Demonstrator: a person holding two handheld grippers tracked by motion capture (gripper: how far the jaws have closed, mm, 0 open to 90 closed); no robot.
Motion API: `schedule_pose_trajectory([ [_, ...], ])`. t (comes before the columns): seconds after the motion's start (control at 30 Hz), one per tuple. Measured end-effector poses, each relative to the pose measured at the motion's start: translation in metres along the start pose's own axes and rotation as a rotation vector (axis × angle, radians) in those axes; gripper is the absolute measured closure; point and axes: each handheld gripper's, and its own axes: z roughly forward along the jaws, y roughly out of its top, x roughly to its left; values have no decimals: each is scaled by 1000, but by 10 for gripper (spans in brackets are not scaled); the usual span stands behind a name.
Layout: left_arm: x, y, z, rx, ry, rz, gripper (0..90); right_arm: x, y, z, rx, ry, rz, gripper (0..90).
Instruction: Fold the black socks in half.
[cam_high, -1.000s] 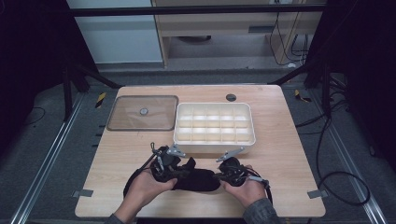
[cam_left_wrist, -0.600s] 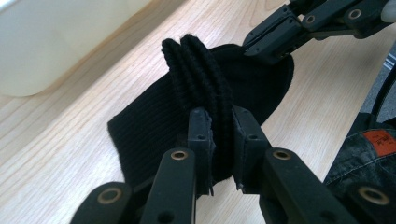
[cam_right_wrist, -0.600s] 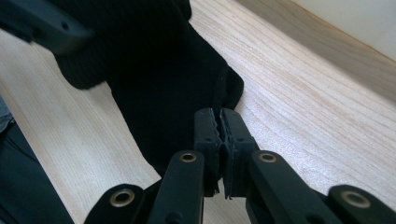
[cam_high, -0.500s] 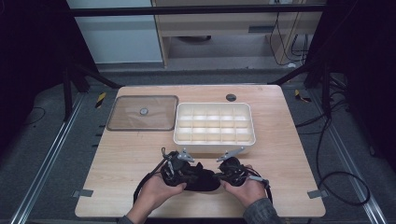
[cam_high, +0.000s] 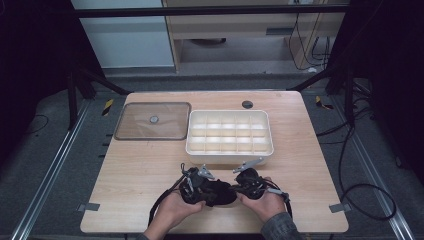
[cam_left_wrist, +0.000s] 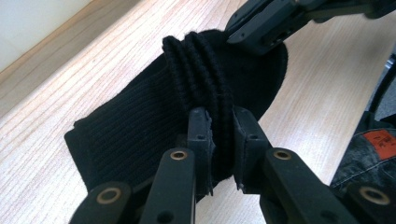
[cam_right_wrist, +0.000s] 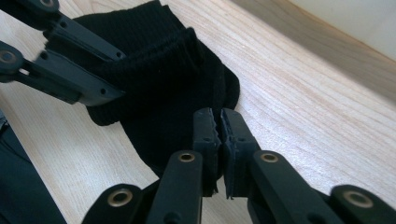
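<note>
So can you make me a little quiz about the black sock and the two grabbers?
1. True or false: the left gripper pinches a bunched fold of the black sock.
2. Where does the clear lid lie? A) on the white compartment box B) on the table beside the box C) under the sock
3. Fill in: the right gripper is shut on the sock's thin ____.

Key: 1 true; 2 B; 3 edge
</note>
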Motion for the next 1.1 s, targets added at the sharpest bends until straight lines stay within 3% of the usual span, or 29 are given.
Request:
schedule_pose_trajectory([
  [0.23,1,0,-1,-16,5,-7,786,1,-3,-6,-17,-18,11,672],
  [0.4,1,3,-5,-53,21,-17,785,0,-7,-4,3,-9,5,843],
  [0.47,0,5,-4,-63,24,-18,785,0,-7,-3,6,-7,4,857],
  [0.7,-3,6,9,-19,29,-6,784,-1,-6,-2,9,-6,10,860],
  [0.9,-4,6,12,-30,22,-14,766,-1,-6,-3,2,-10,8,853],
  [1.1,-9,7,4,-64,9,-18,667,-1,-6,-7,-16,-18,17,741],
])
